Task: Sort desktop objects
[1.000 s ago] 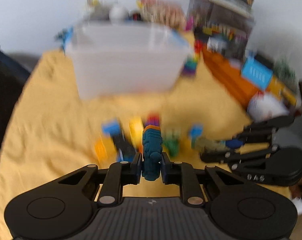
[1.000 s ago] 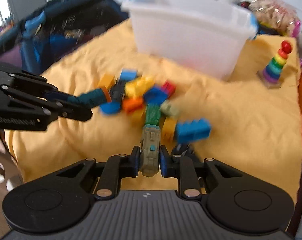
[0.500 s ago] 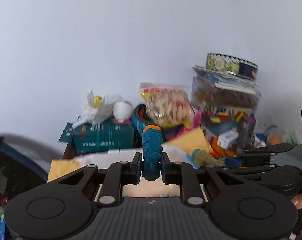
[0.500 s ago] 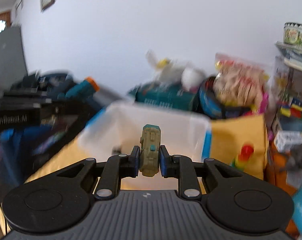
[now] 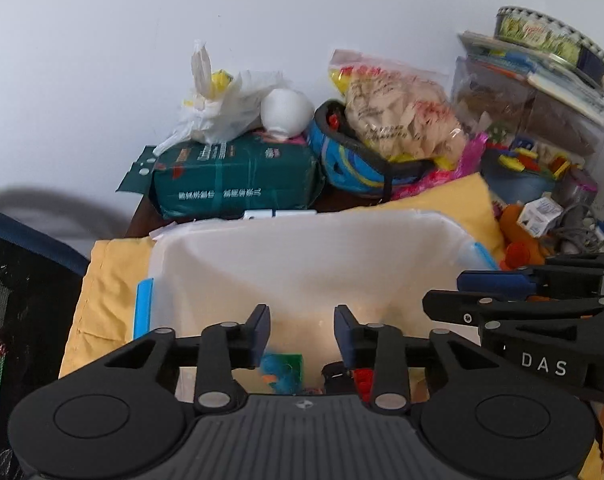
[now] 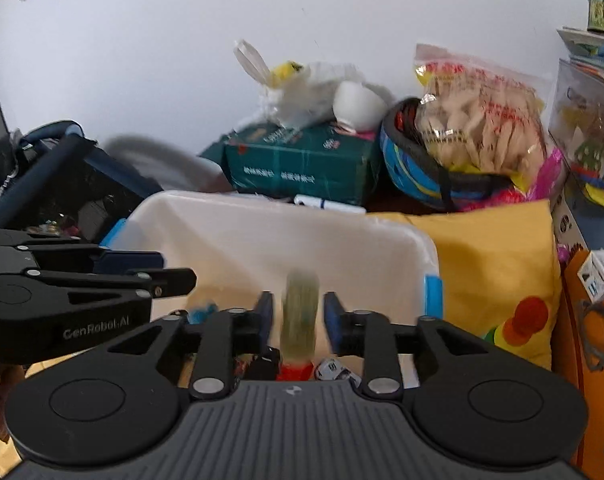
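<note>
Left wrist view: the left tongs (image 5: 302, 330) hang over the white plastic bin (image 5: 302, 248), their jaws having just been opening, nothing between them. A blurred teal toy (image 5: 279, 372) lies in the bin at 6 o'clock of the jaws. The right tongs (image 5: 454, 292) reach in from 3 o'clock.

Right wrist view: the right tongs (image 6: 297, 320), jaws just opened, flank a blurred olive toy (image 6: 299, 320) that touches neither pad, above the bin (image 6: 285, 232). The left tongs (image 6: 173, 272) sit at 9 o'clock.
</note>
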`<state>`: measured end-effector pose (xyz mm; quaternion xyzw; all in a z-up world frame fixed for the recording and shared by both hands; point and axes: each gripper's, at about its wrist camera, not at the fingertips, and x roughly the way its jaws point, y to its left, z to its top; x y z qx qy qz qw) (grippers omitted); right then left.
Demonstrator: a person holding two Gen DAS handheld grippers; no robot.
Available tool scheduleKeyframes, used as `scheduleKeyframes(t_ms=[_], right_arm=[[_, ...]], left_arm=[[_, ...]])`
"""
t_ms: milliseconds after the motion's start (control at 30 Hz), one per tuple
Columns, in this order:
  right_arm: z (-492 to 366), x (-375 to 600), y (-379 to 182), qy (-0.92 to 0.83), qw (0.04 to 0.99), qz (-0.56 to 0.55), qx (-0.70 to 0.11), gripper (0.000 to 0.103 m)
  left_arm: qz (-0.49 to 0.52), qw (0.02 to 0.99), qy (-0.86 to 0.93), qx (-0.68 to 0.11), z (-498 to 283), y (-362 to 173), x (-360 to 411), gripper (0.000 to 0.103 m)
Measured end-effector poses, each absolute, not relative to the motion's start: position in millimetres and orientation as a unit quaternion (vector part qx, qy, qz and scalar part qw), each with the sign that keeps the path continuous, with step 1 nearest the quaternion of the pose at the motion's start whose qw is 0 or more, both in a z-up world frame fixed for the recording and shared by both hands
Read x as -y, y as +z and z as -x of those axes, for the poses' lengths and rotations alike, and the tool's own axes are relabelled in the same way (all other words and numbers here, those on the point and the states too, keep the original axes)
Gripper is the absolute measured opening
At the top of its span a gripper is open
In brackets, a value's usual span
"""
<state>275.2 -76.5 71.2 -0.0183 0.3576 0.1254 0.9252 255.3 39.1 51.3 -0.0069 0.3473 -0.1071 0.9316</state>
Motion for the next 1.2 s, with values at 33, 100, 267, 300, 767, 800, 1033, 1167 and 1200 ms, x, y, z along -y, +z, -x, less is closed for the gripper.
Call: scheduleKeyframes(t_ms=[33,100,267,300,767,800,1033,1167,1200], right_arm=[[-272.2,77.2,73.8,0.129,0.926,0.016,-0.354,0.036],[-259.8,76.0,84.3,0.145,0.93,0.025,-0.336,0.036],[-228.2,83.1,103.7,0.165,0.94,0.019,-0.299,0.04],[-220.1,87.1,106.7,0.168,0.94,0.006,-0.297,0.044],[-117.1,96.8,18.5,0.187,0.898,0.045,-0.396,0.049],[-110.2,96.3,11.9,0.194,0.893,0.047,-0.403,0.049],[-74.6,101.8,-19.2,0.204,0.873,0.033,-0.442,0.051],[-65.1,92.5,-19.3,0.212,0.871,0.08,-0.435,0.049],[-63.8,88.0,-19.0,0.215,0.87,0.097,-0.434,0.049]], left_arm=[[0.013,0.934,-0.112,-0.339,-248.1,55.2,-43.1,0.044],[0.022,0.94,-0.117,-0.32,-237.7,63.6,-48.1,0.049],[0.025,0.951,-0.123,-0.282,-191.1,85.5,-60.7,0.064],[0.032,0.953,-0.128,-0.274,-178.7,88.0,-63.9,0.068],[0.043,0.913,-0.105,-0.392,-66.4,-19.3,-41.7,0.074],[0.046,0.91,-0.109,-0.397,-61.8,-23.3,-39.3,0.073],[0.024,0.896,-0.129,-0.424,-37.3,-41.3,-22.4,0.073],[0.022,0.885,-0.142,-0.443,-34.8,-48.9,-16.4,0.073],[0.02,0.884,-0.145,-0.444,-33.2,-49.4,-15.6,0.073]])
